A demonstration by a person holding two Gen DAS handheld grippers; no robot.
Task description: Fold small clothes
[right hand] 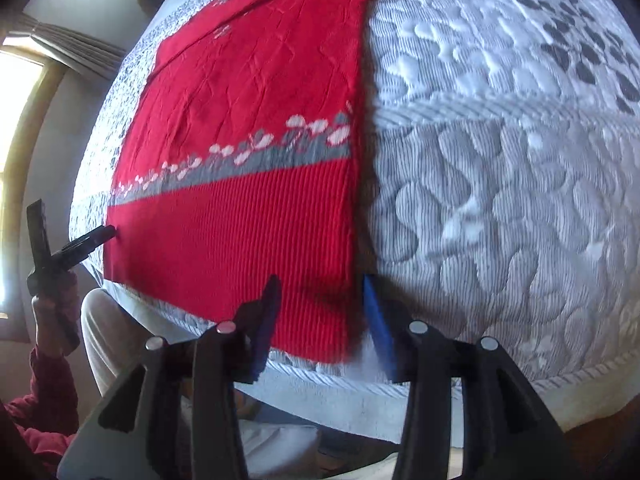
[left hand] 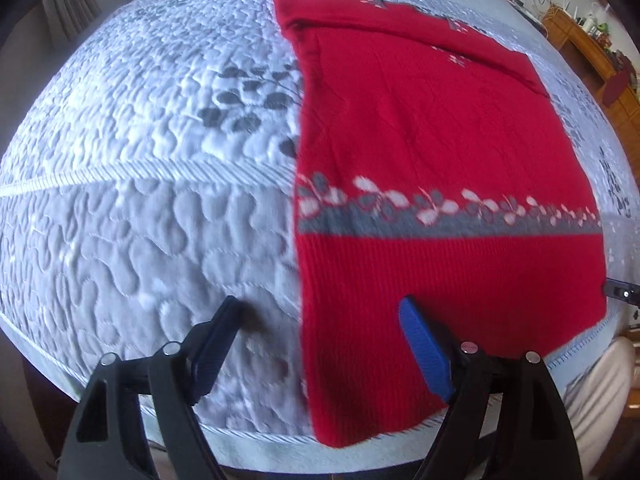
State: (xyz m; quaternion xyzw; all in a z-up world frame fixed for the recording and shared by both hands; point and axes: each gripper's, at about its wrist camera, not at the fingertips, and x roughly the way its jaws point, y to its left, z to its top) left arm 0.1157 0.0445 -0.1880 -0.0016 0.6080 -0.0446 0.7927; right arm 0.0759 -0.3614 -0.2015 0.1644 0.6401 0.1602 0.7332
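A red knit sweater [left hand: 432, 128] with a grey and white flower band lies flat on the quilted bed, sides folded in to a long rectangle; it also shows in the right wrist view [right hand: 248, 120]. My left gripper [left hand: 320, 308] is open and empty, straddling the sweater's near left hem corner, one finger over the quilt, one over the red knit. My right gripper [right hand: 320, 280] is open and empty, straddling the sweater's near right hem corner. In the right wrist view the left gripper [right hand: 100, 236] shows at the hem's left edge. In the left wrist view the right gripper's tip [left hand: 618, 291] shows at the hem's right edge.
The grey-white quilted bedspread [left hand: 140, 200] with dark leaf prints covers the bed; its near edge runs just under the hem. A wooden cabinet [left hand: 592, 52] stands far right. A window with a curtain [right hand: 24, 92] is at the left. The person's light trousers [right hand: 116, 336] are below the bed edge.
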